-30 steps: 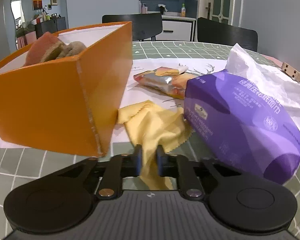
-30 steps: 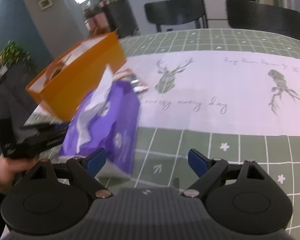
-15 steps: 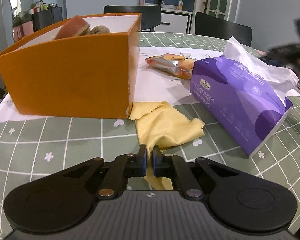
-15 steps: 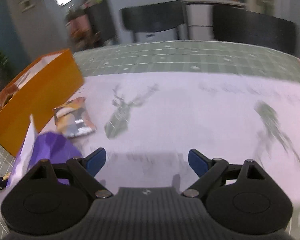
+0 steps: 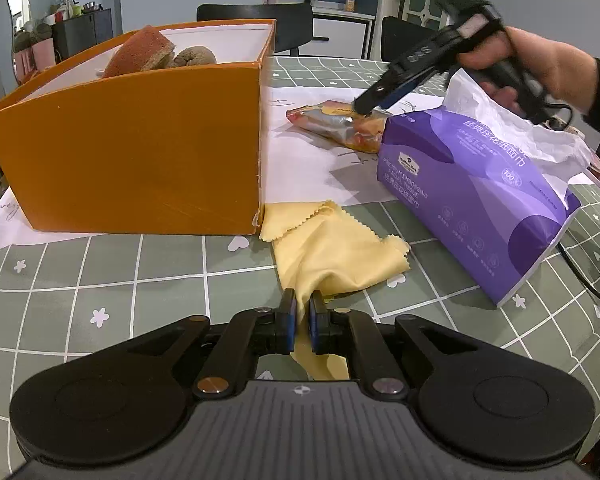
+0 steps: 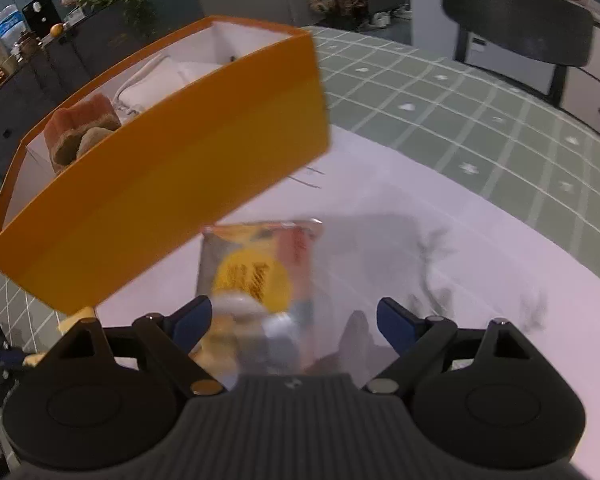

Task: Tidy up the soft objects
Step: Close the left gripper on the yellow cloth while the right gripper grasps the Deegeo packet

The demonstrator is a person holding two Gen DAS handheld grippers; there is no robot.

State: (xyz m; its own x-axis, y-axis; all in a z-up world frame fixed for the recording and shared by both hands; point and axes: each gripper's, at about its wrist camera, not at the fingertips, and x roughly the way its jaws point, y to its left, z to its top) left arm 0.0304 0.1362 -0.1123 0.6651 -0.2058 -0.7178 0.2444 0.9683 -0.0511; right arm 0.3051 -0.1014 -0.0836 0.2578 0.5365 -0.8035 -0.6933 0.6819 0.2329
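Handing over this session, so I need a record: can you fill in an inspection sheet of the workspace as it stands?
Surface: green checked tablecloth under a white printed runner.
Job's things: yellow cloth beside the orange box; snack packet; purple tissue pack.
Clutter: nothing seen.
Grippers: left gripper shut on the yellow cloth; right gripper open over the snack packet.
Cables: black cable right of the tissue pack.
Surroundings: black chairs, cabinets.

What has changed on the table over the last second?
The right tool, open, swung over from the tissue pack to hover above the snack packet. The left tool drew the yellow cloth back slightly, staying clamped. The orange box stayed put.
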